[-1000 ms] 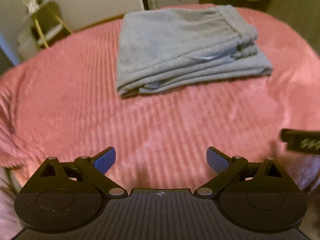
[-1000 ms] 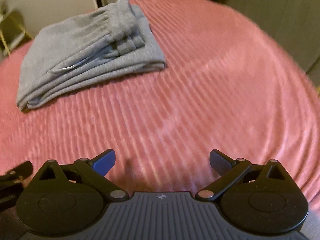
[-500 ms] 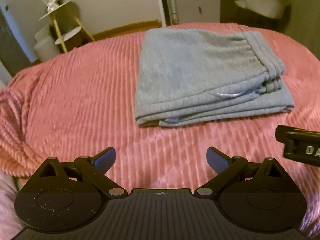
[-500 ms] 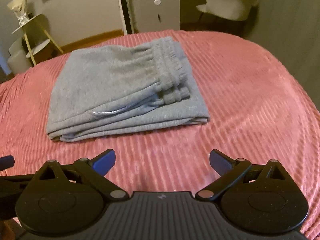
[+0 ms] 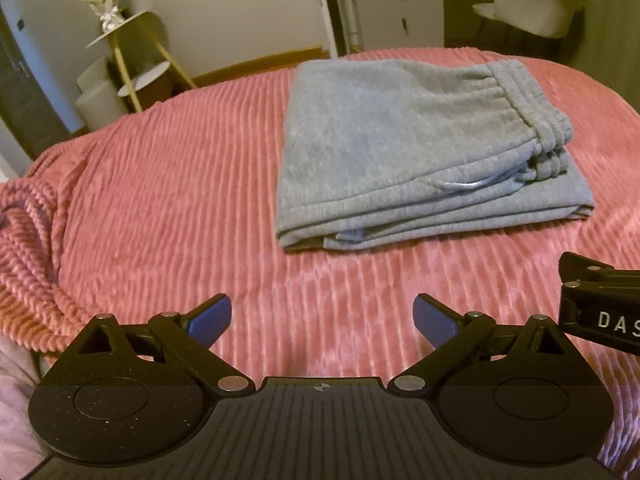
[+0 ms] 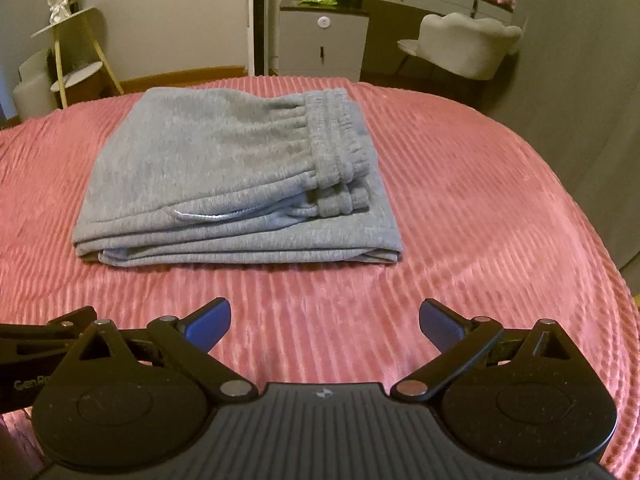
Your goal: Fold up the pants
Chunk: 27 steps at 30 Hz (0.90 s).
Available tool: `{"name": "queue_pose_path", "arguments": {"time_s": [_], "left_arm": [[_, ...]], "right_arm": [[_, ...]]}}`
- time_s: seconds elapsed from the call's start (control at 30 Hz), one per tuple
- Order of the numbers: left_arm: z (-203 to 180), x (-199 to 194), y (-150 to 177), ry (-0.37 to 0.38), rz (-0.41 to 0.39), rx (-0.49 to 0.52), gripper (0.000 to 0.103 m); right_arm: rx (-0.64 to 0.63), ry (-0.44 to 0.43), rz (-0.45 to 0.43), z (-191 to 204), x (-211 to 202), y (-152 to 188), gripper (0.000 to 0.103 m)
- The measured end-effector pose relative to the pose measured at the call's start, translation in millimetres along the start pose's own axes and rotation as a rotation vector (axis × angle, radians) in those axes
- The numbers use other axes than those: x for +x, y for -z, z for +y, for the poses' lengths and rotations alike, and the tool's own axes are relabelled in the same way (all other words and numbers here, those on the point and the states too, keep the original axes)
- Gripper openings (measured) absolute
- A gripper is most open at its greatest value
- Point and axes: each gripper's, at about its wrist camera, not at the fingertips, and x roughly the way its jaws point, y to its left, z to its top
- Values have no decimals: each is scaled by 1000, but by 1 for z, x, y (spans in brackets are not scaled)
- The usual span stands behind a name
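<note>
Item one: grey pants (image 6: 236, 176), folded into a stacked rectangle; we are finding them lying flat toward the far edge of the pink ribbed bedspread (image 6: 460, 240), elastic waistband on the right side of the bundle, a pale drawstring loop showing on the top layer, folded edges facing us.

Item two: left gripper (image 5: 322, 318); we are holding it released, blue-padded jaws spread wide, nothing between them, hovering over the near part of the bedspread and well apart from the pants.

Item three: right gripper (image 6: 324, 322); we are holding it likewise spread and empty, just beside the left one, near the front edge of the bedspread.

Item four, beyond the far edge: a gold-legged tiered stand (image 6: 76, 52); a grey cabinet (image 6: 320, 40); a pale upholstered chair (image 6: 464, 48).
</note>
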Motion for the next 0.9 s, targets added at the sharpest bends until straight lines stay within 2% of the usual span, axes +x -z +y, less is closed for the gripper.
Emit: {"name": "queue_pose_path", "arguments": {"time_s": [0.37, 0.9], "left_arm": [[5, -4, 0, 22, 9, -29, 100], [4, 2, 0, 35, 38, -38, 100]], "right_arm": [[-44, 15, -30, 8, -10, 2, 100], [-33, 23, -2, 6, -6, 1, 100]]}}
